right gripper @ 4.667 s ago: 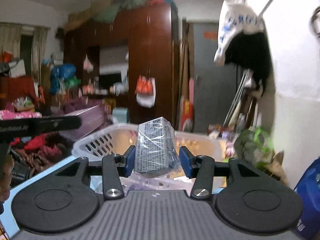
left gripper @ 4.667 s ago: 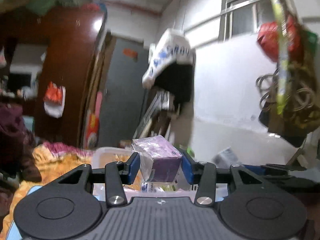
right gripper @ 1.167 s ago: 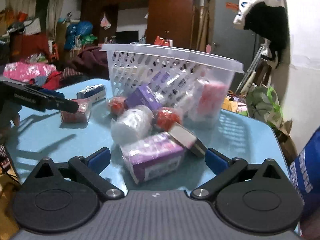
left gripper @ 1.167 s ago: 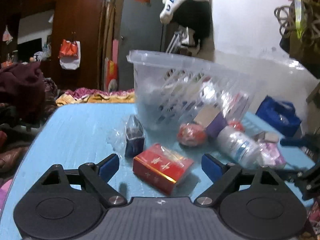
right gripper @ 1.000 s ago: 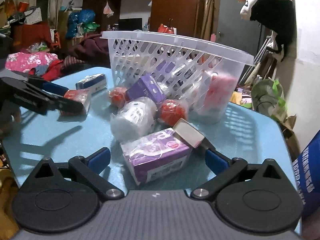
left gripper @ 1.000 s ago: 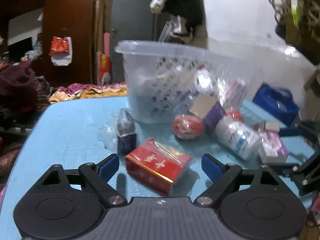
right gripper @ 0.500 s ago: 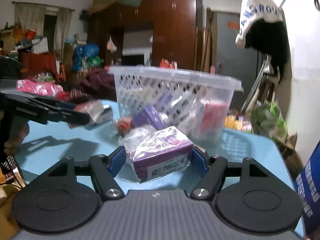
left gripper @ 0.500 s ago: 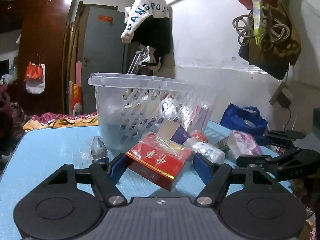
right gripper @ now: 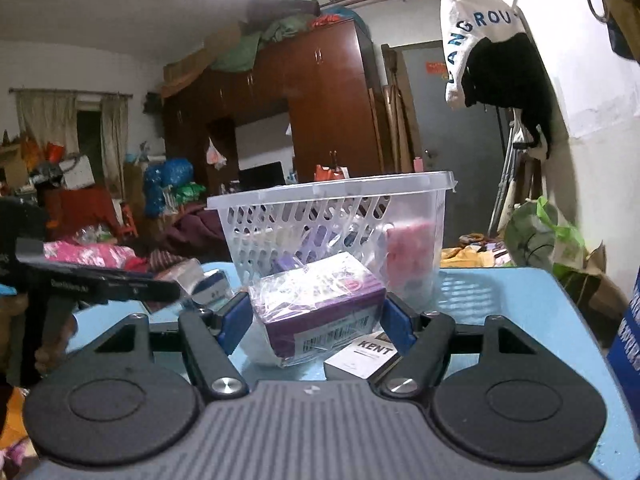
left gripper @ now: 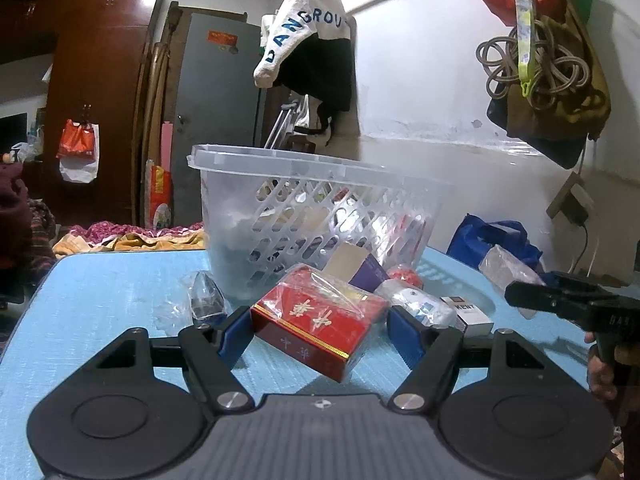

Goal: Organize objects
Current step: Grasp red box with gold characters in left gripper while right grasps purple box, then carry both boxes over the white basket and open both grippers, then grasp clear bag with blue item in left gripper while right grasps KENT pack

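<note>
Gripping both picks, left gripper (left gripper: 320, 330) jaws clamp red box (left gripper: 318, 322), right gripper (right gripper: 316, 322) jaws purple box (right gripper: 320, 312); basket (left gripper: 320, 208) part-filled, bench (left gripper: 100, 292) leftovers remain.

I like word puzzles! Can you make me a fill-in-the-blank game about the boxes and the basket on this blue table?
1. The left claw grips a plastic-wrapped box coloured ____.
2. The right claw grips a wrapped box coloured ____.
3. Behind both boxes stands a clear plastic slotted ____.
4. The small white pack beside the right claw reads ____.

Missing words: red; purple; basket; KENT
</note>
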